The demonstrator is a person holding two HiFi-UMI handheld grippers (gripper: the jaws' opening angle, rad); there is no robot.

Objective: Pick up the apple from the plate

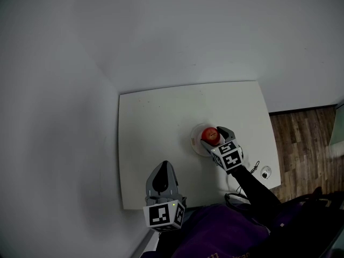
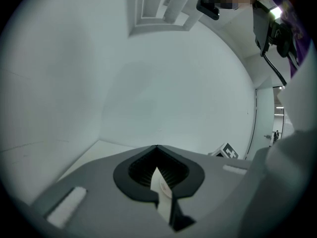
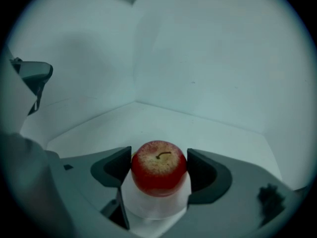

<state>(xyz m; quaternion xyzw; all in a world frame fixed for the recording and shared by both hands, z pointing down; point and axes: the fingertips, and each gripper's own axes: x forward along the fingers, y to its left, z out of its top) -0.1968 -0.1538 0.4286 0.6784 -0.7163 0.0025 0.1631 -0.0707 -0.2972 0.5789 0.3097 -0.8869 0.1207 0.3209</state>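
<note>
A red apple [image 1: 210, 135] [image 3: 158, 168] rests over a small white plate [image 1: 195, 144] [image 3: 153, 209] on the white table [image 1: 156, 122], right of centre. My right gripper [image 1: 213, 134] [image 3: 159, 163] reaches in from the near side. Its two dark jaws press on the apple's left and right sides. Whether the apple still touches the plate I cannot tell. My left gripper [image 1: 163, 166] [image 2: 157, 148] hangs at the table's near edge with its jaws shut together and nothing between them.
A small round object with a thin cable [image 1: 265, 172] lies near the table's right front corner. Grey walls meet behind the table's far edge and left side. Wooden floor [image 1: 306, 144] shows to the right.
</note>
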